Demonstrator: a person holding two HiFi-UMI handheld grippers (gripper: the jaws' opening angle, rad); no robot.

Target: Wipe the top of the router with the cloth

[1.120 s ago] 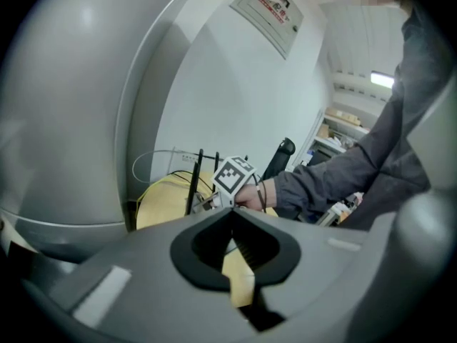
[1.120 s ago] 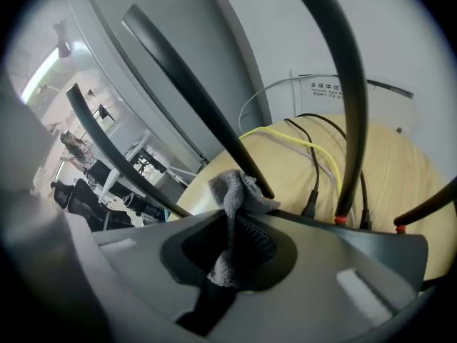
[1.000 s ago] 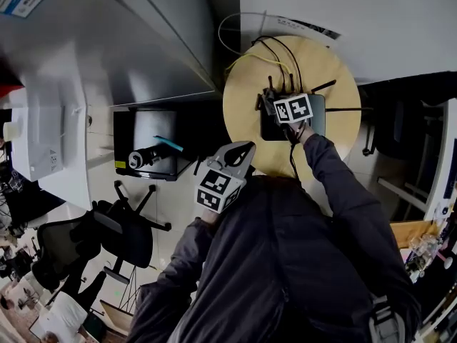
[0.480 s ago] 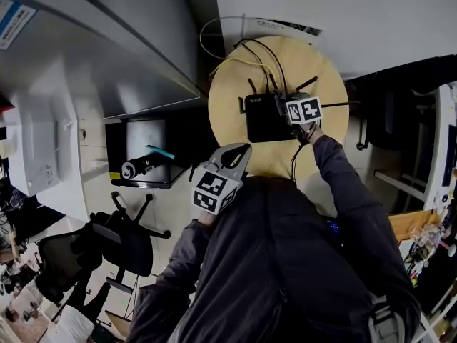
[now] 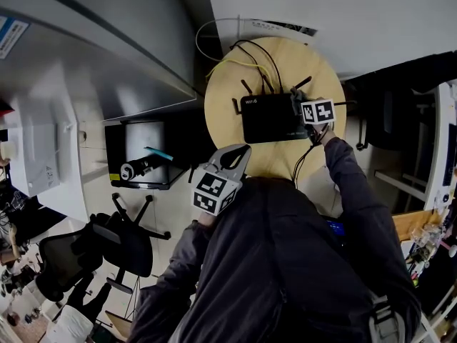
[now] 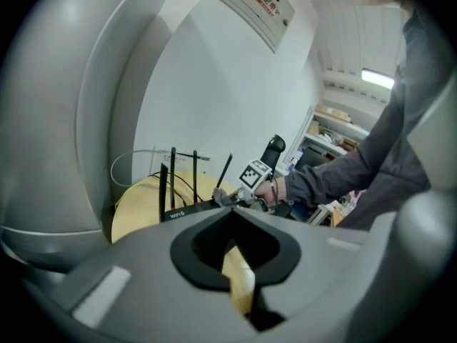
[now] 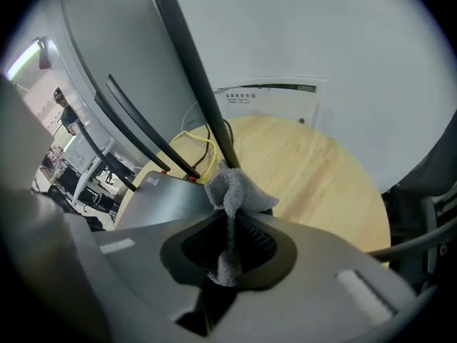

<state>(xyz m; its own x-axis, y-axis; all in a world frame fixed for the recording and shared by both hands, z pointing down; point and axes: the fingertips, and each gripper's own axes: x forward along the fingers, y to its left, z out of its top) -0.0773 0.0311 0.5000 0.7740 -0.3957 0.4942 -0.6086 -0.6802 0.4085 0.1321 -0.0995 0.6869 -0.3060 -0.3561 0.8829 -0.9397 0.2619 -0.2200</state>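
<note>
At the far left of the head view we see a black office chair on the floor, and just right of it a dark low shelf with a black cylindrical object lying on it. Next comes the left gripper, held up near the person's chest and well apart from the work. In its own view its jaws are drawn together with nothing between them, and only a thin strip of pale wood shows through the slit. To its right and farther off stands the round wooden table. The black router lies flat near the middle of the table. Its thin antennas rise along the far edge, and a yellow cable and black cables loop away behind it toward the wall. At the router's right end we find the right gripper, held low over the casing. In the right gripper view its jaws are clenched on a grey cloth. The bunched end of the cloth sticks out ahead of the jaws and lies against the foot of one antenna, at the right edge of the router's top. The bare tabletop spreads out to the right of it.
</note>
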